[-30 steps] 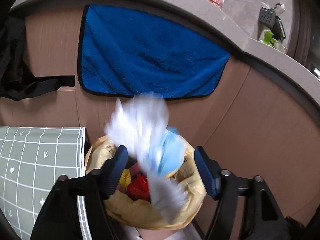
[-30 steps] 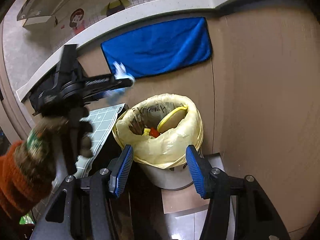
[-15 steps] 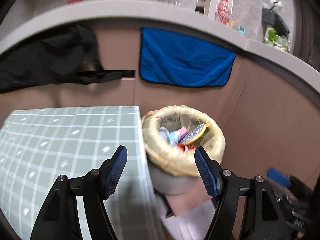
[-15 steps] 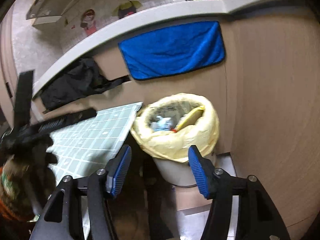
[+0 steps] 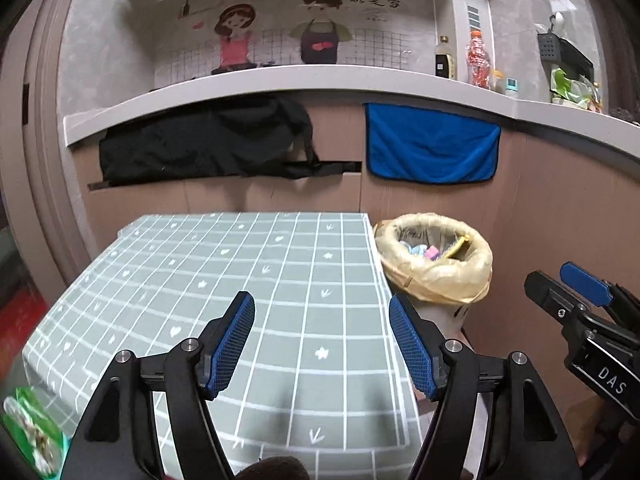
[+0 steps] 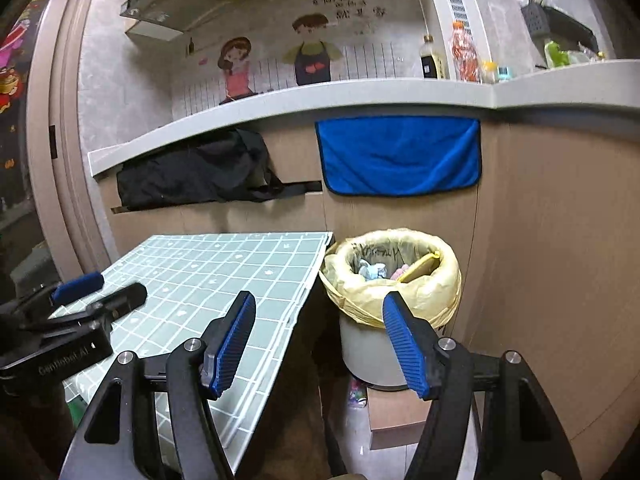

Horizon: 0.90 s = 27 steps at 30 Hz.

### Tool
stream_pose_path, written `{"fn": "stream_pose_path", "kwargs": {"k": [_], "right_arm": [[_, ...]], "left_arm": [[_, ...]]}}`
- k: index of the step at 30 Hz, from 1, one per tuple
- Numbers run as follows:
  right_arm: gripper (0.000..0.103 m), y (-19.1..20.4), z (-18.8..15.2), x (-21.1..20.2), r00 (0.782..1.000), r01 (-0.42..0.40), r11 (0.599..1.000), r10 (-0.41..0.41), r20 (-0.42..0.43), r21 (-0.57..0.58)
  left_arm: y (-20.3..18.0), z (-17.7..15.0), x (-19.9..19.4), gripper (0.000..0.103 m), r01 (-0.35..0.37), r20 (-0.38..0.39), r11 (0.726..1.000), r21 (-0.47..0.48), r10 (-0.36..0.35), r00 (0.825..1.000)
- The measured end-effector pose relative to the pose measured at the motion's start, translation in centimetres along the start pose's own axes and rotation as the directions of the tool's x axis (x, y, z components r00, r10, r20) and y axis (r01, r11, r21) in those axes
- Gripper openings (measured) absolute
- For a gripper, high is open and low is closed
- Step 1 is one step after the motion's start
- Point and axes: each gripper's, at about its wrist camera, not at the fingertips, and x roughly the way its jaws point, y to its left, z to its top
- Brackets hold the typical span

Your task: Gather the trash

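A grey bin lined with a yellow bag stands on the floor right of the table; it also shows in the right wrist view. Blue, pink and yellow trash lies inside it. My left gripper is open and empty above the green checked tablecloth. My right gripper is open and empty, over the table's right edge, short of the bin. Each gripper shows in the other's view: the right one, the left one.
A blue towel and a black bag hang from the counter behind. Bottles stand on the counter. A green packet sits at the table's near left corner. A cardboard piece lies under the bin.
My left gripper let a blue and white wad fall into the bin, then pulled back left over the table. My right gripper backed off a little.
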Motion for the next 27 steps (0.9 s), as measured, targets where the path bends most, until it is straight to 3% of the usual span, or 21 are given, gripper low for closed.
{"fn": "stream_pose_path", "kwargs": {"k": [13,27], "right_arm": [[0.063,1.2,-0.8,-0.8,1.000,0.015,0.999,-0.014,0.015,-0.038],[0.064,1.6,-0.8,-1.2,0.999,0.022,0.999,-0.021,0.031,-0.044]], "left_arm": [[1.0,-0.6,-2.7,0.070,-0.010,0.068,1.000,-0.014,0.011,0.998],[0.7,-0.5,-3.0,0.070,-0.001,0.081,1.000,0.014,0.000,0.997]]}}
